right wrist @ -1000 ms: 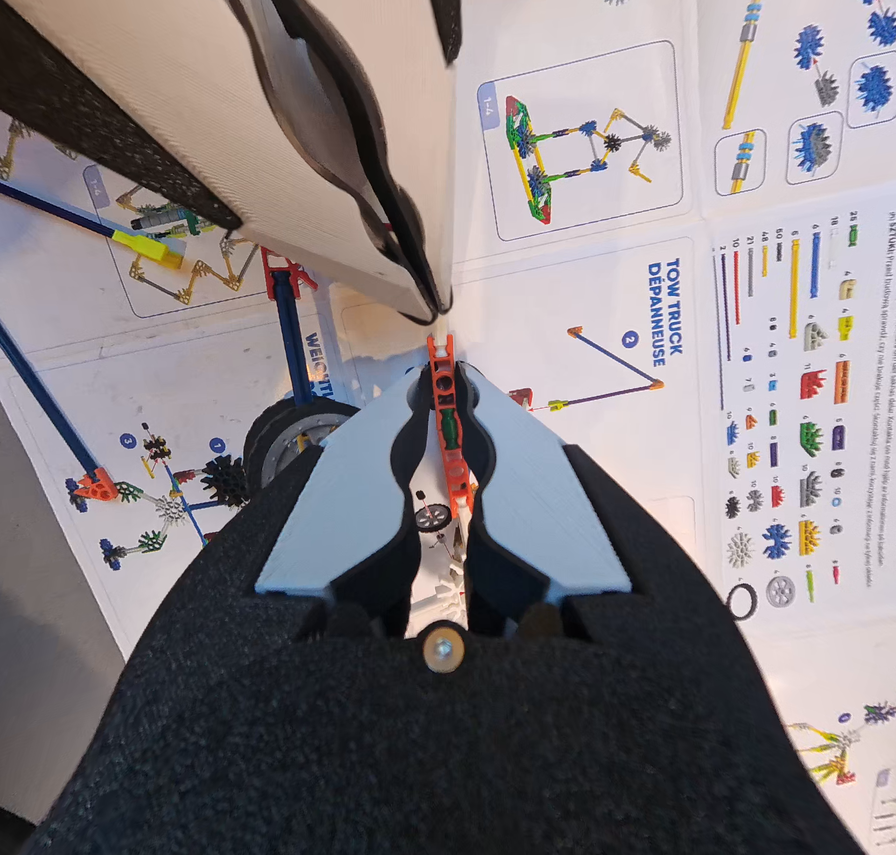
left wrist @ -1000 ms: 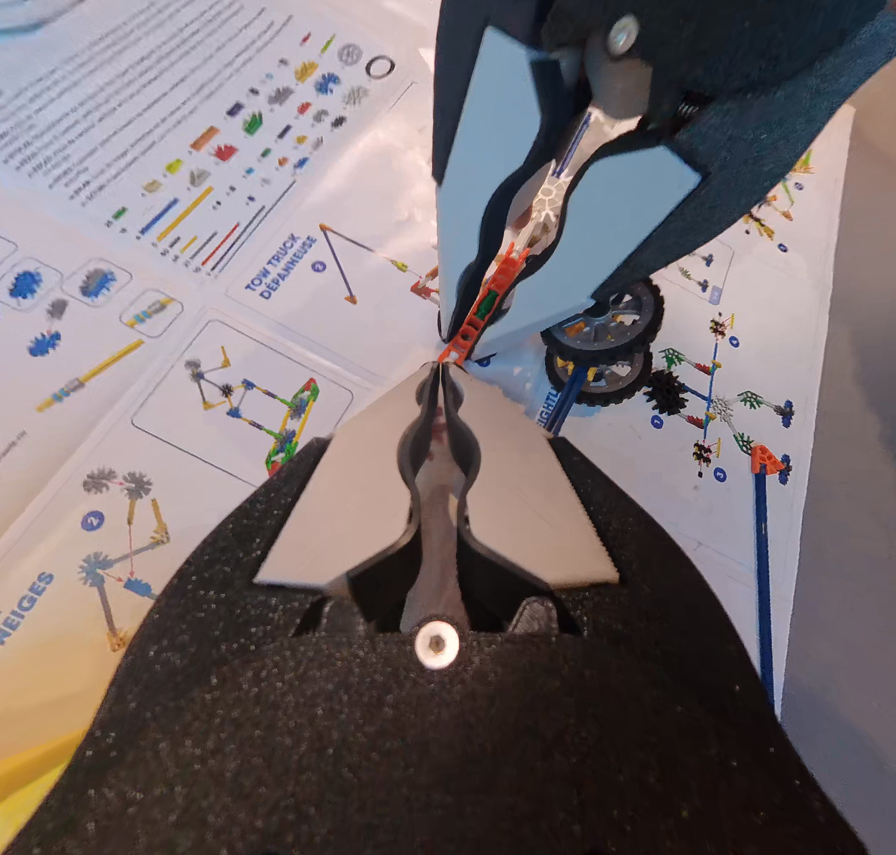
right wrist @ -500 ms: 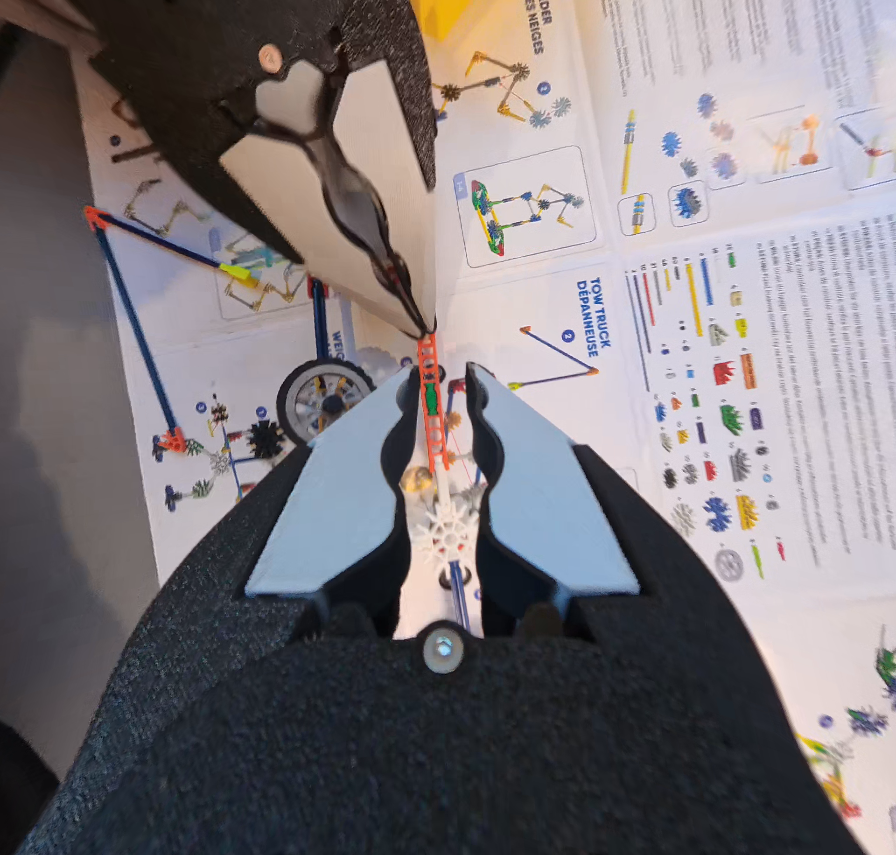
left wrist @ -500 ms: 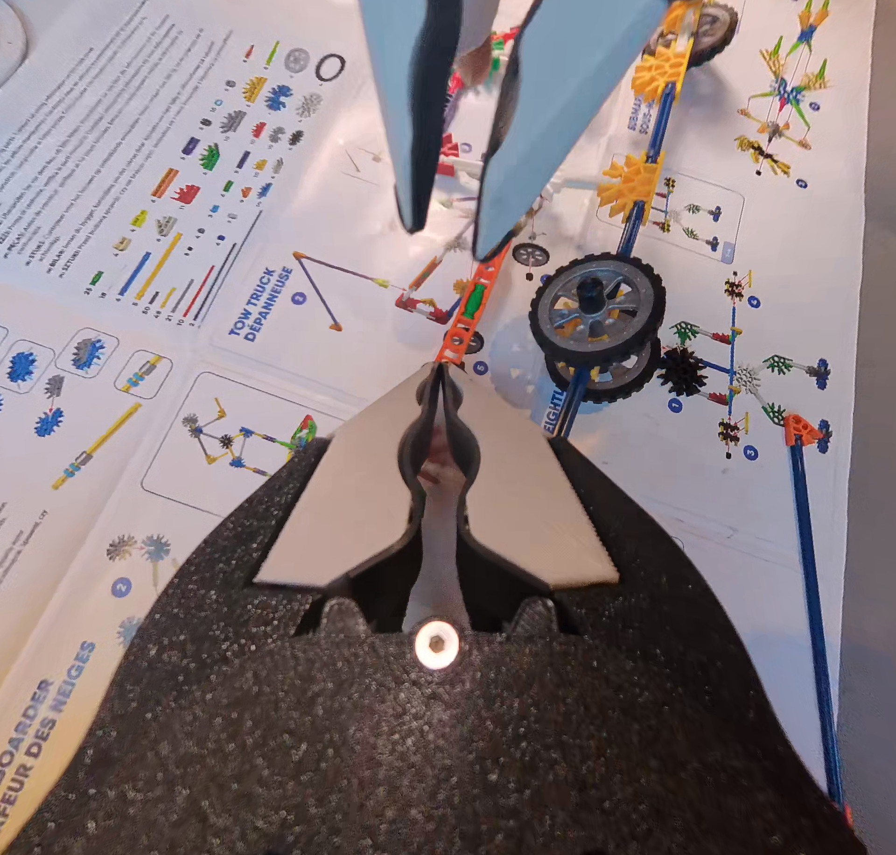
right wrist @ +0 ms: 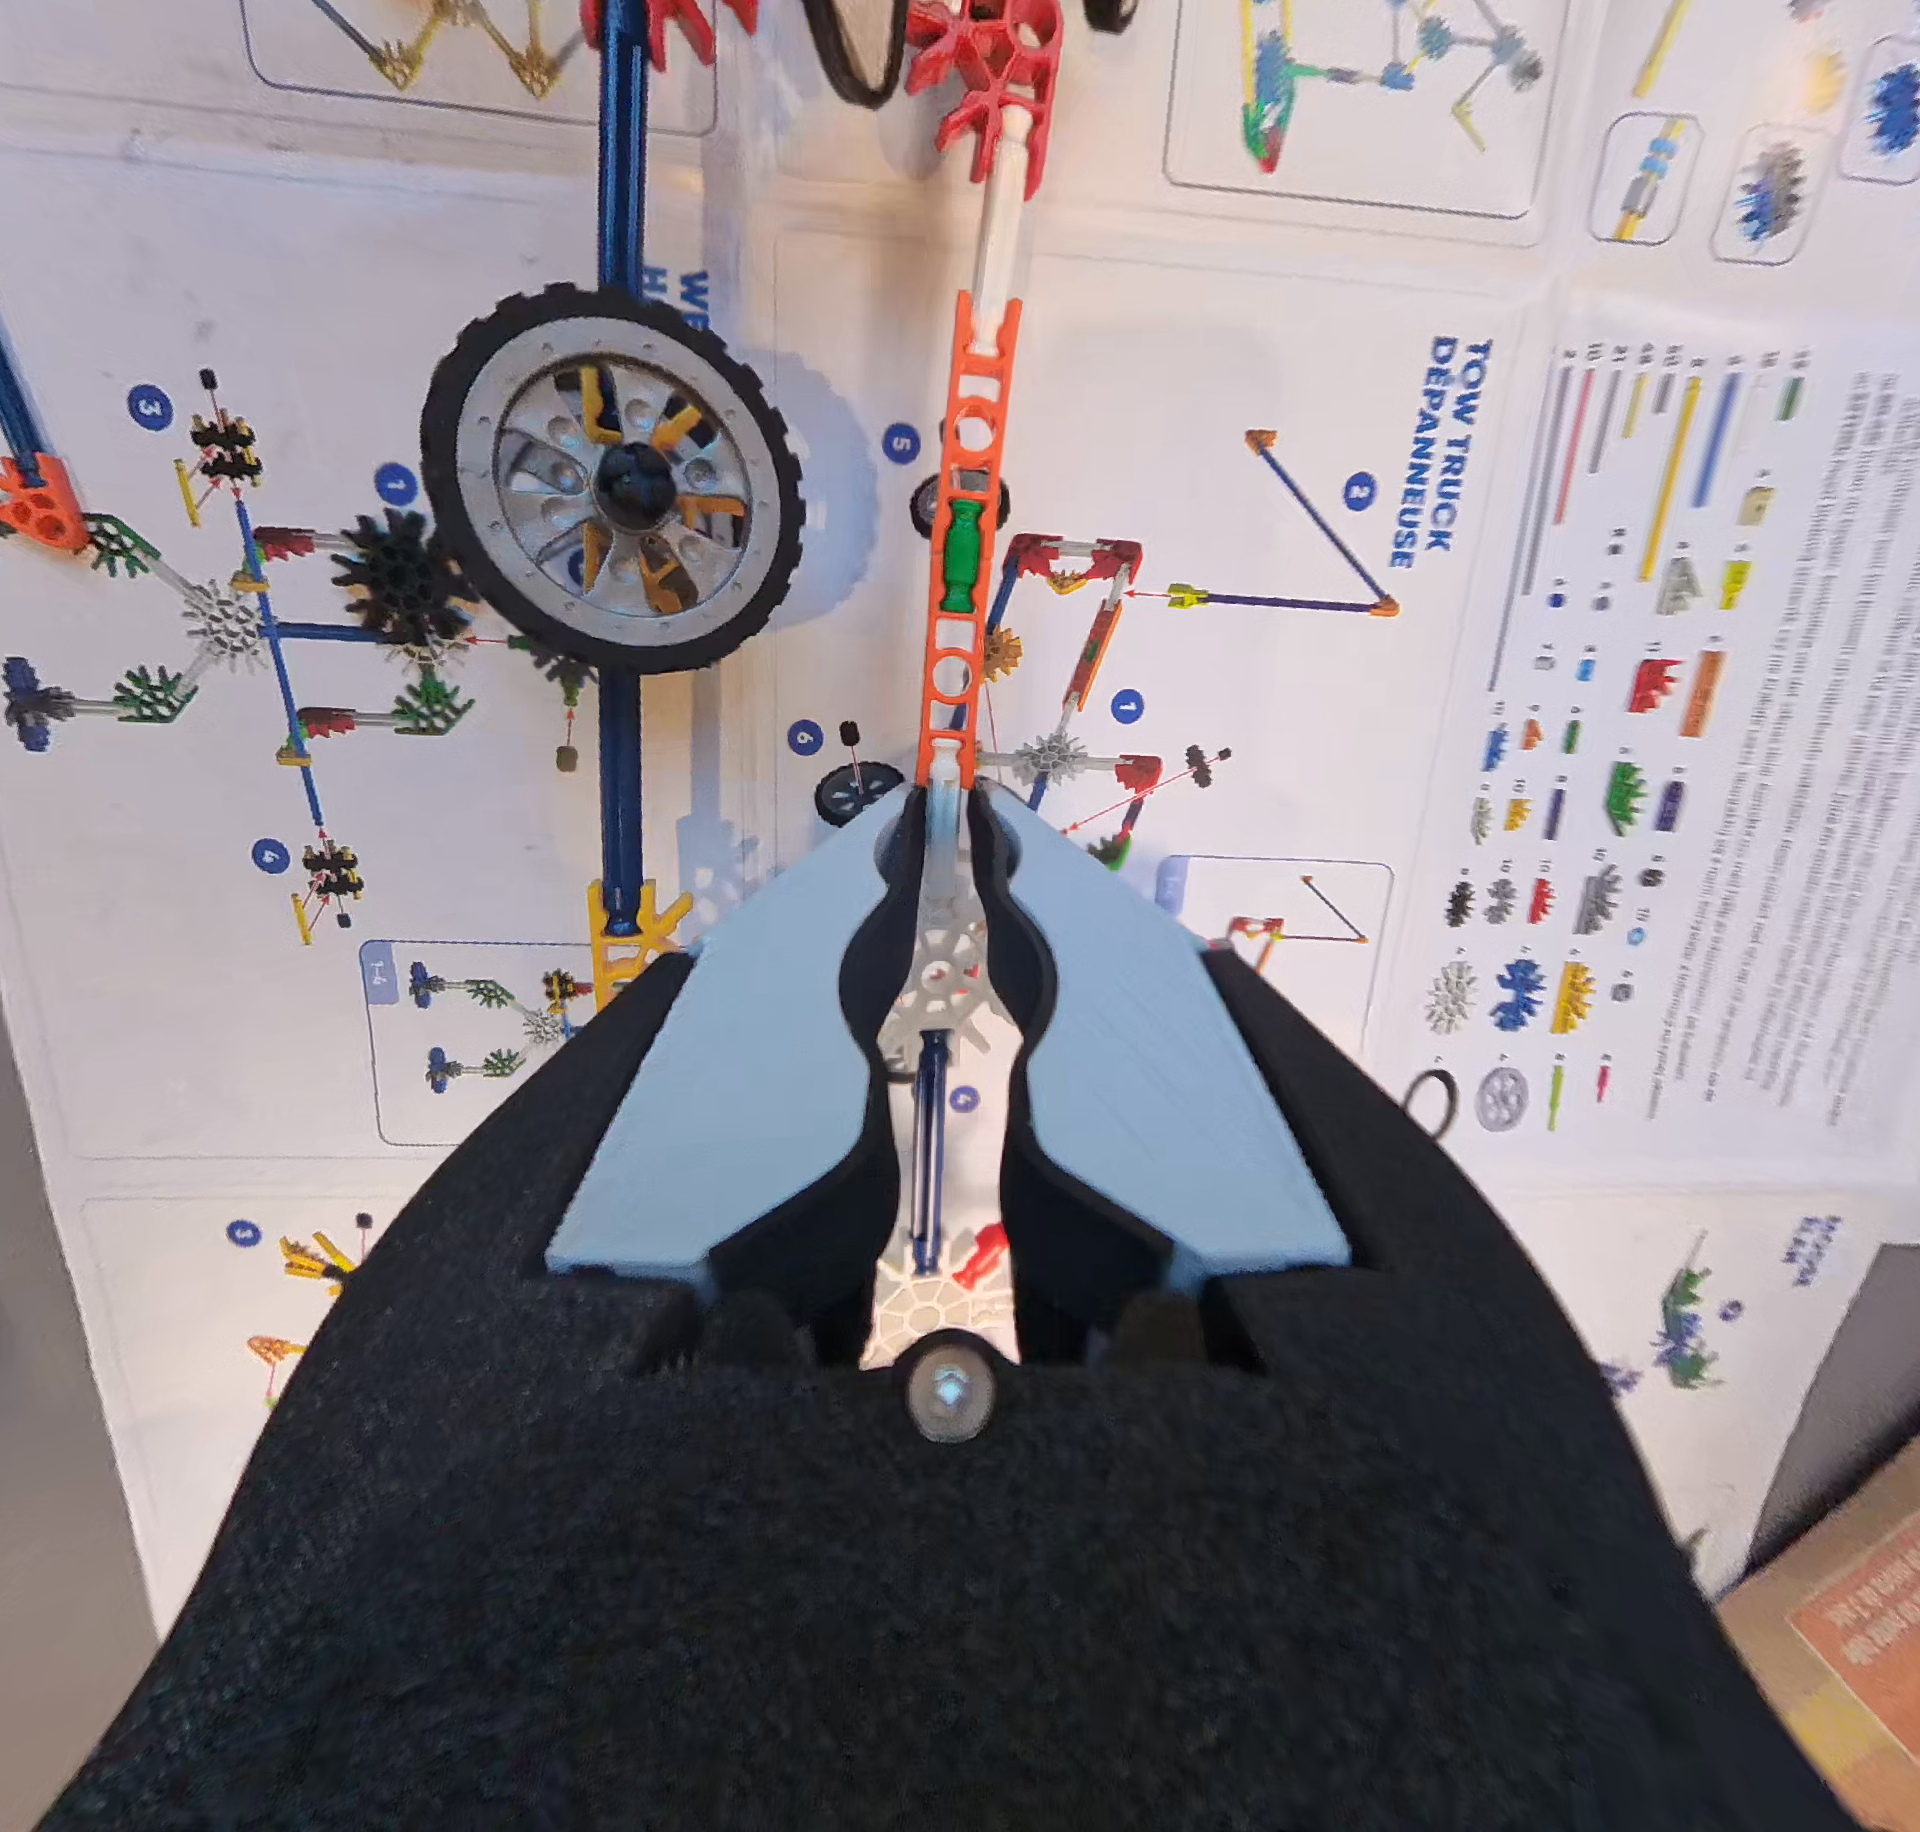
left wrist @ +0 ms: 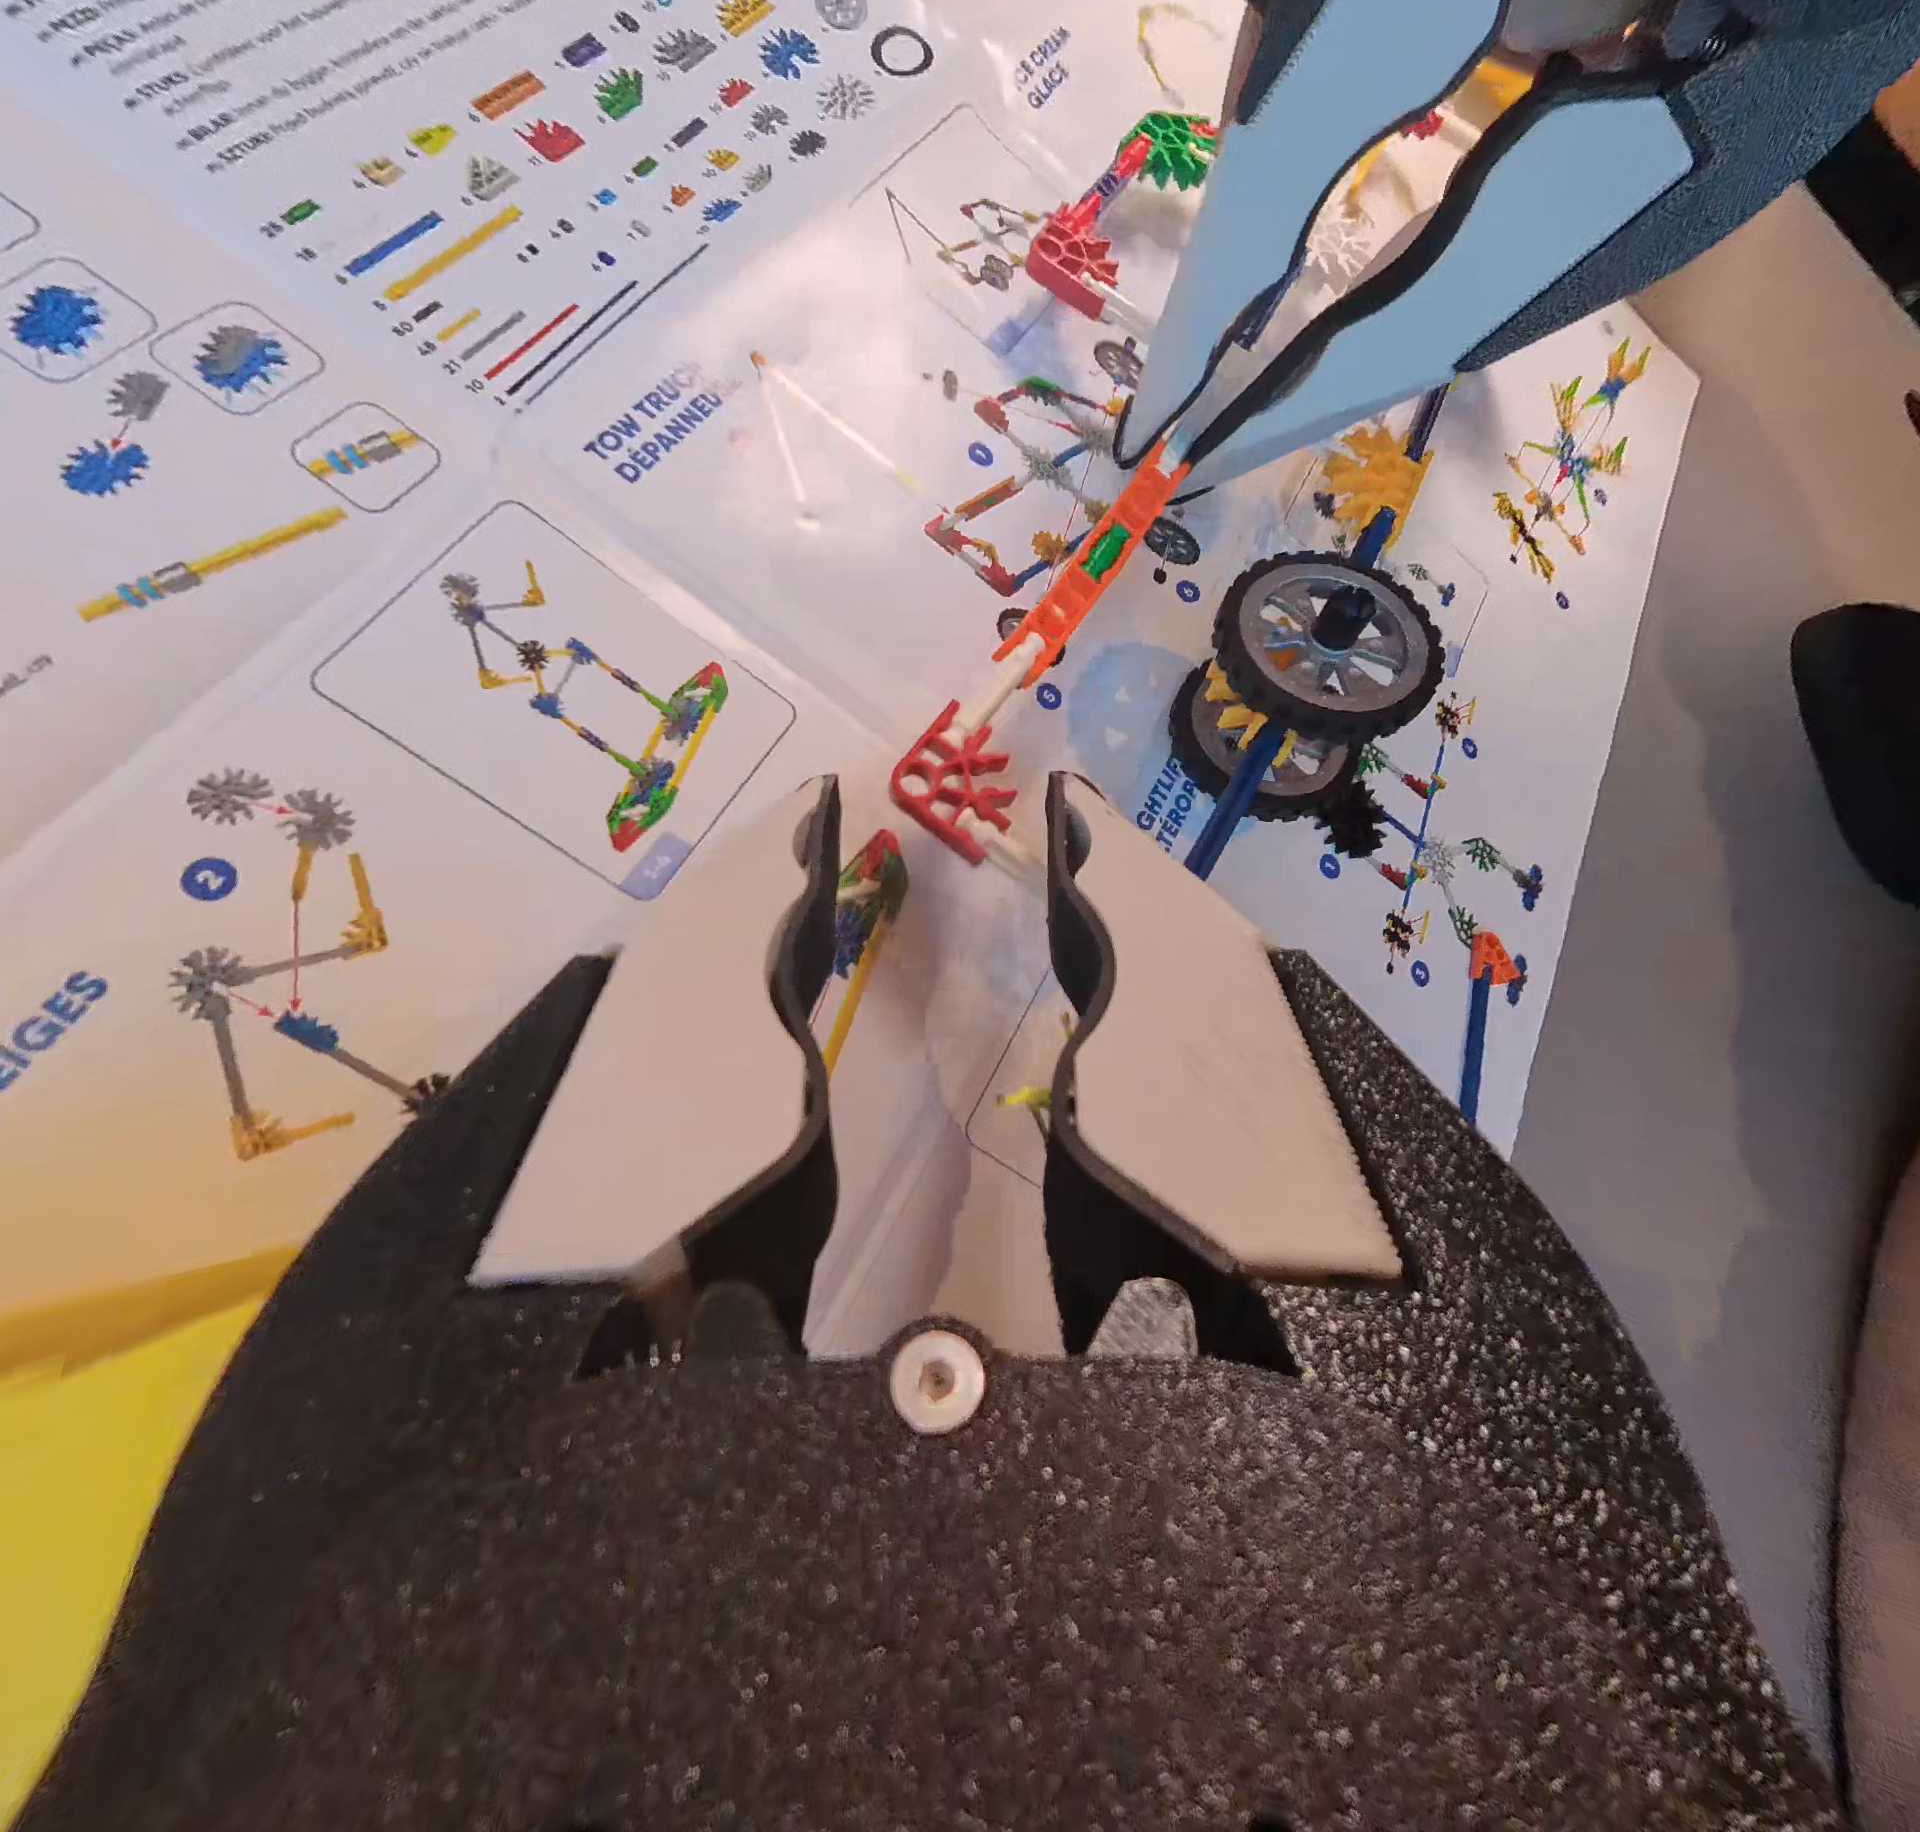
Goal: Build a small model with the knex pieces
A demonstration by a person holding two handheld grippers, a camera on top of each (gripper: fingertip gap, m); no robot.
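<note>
- The instruction sheet point(left wrist: 644, 452) covers the table under both my tongs, a big printed paper with build diagrams.
- The wheel pair point(right wrist: 613, 481) on a blue rod point(right wrist: 620, 172) lies at about 10 o'clock from my right tips in the right wrist view; nothing touches it.
- My right gripper point(right wrist: 948, 795) is clamped on the near end of a thin assembly, its tips pinching a pale rod just under the orange strut point(right wrist: 964, 535).
- That assembly runs away toward 12 o'clock: orange strut with a green piece in its slot, then a white rod point(right wrist: 1003, 213), then a red connector point(left wrist: 951, 780).
- My left gripper point(left wrist: 940, 816) stands apart, its fingers either side of the red connector, not gripping it as far as I can tell.
- I judge the assembly light, stiff plastic, but its snap joints could pop or pivot; I would grip flat faces near a joint, not the thin rod.
</note>
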